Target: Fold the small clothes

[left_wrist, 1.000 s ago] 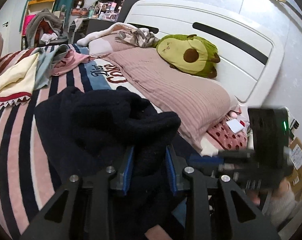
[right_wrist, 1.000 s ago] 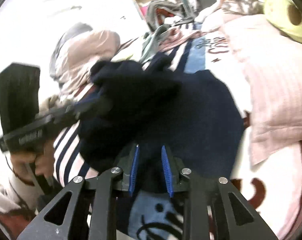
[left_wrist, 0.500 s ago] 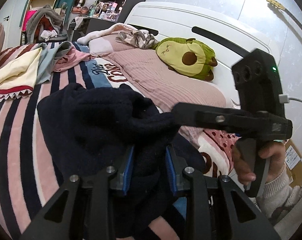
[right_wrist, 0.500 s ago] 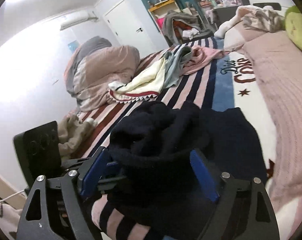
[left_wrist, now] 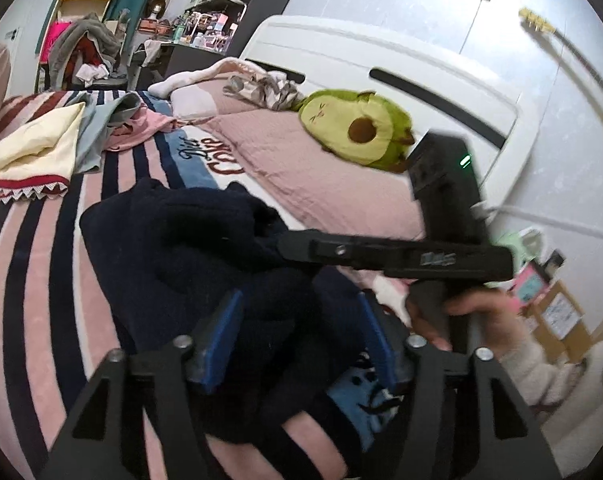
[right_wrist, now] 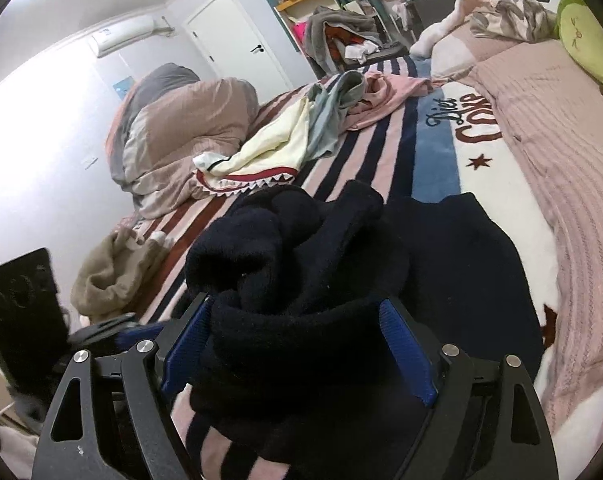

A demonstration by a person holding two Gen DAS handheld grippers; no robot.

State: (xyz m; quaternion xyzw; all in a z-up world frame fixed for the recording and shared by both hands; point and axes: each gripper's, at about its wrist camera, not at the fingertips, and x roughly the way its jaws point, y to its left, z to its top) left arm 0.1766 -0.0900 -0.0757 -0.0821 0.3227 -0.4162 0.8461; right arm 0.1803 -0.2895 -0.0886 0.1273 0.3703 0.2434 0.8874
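A dark navy knitted garment (left_wrist: 189, 248) lies bunched on the striped bedcover (left_wrist: 29, 300). My left gripper (left_wrist: 299, 336) has its jaws opening, and a fold of the garment sits loosely between the blue pads. My right gripper (right_wrist: 297, 340) stands wide open, with the rumpled garment (right_wrist: 301, 248) heaped between its pads. In the left wrist view the right gripper's black body (left_wrist: 381, 252) reaches across above the cloth, held by a hand (left_wrist: 473, 316). The left gripper's body (right_wrist: 17, 300) shows at the lower left of the right wrist view.
A pile of cream, grey and pink clothes (right_wrist: 301, 136) lies farther up the bed. A rolled duvet (right_wrist: 173, 132) and a beige item (right_wrist: 109, 276) are on the left. A pink quilt (left_wrist: 301, 168), an avocado plush (left_wrist: 357, 132) and the white headboard (left_wrist: 381, 68) are on the right.
Both grippers were shut on the dark garment. The right jaws spread wide first, then the left jaws parted. The right gripper rose and swung across the left wrist view.
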